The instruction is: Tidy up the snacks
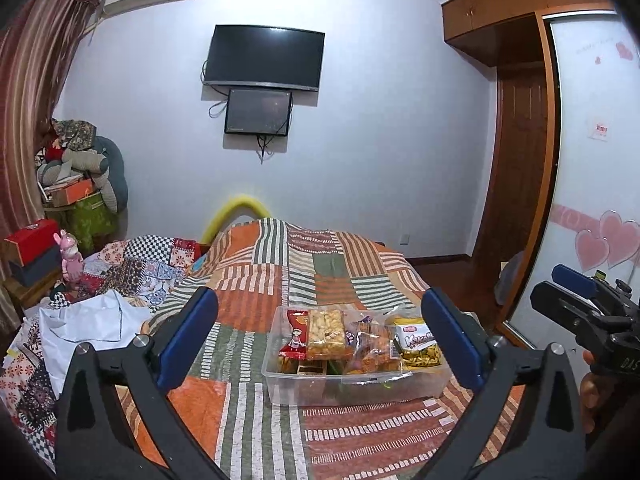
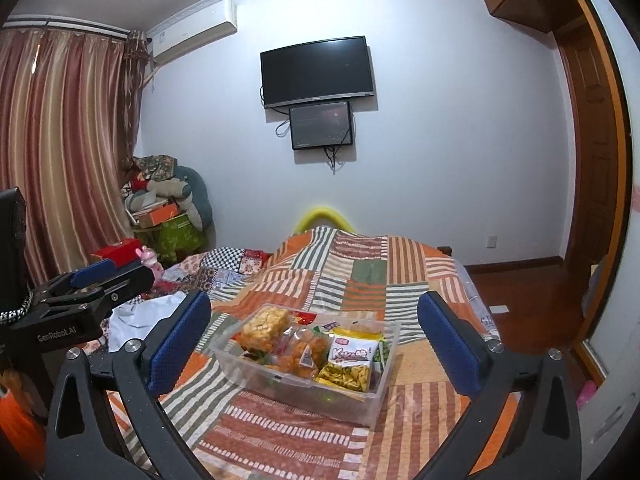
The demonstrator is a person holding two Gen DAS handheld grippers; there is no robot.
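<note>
Both cameras sit low over the near end of the bed (image 1: 256, 280) and look along it to the far wall with the TV (image 1: 264, 58). The left camera looks out between the left tongs (image 1: 320, 340). The right camera looks out between the right tongs (image 2: 316, 340). Both see the clear snack box (image 1: 352, 396) close by. Each camera also sees the other tongs at its side edge.
</note>
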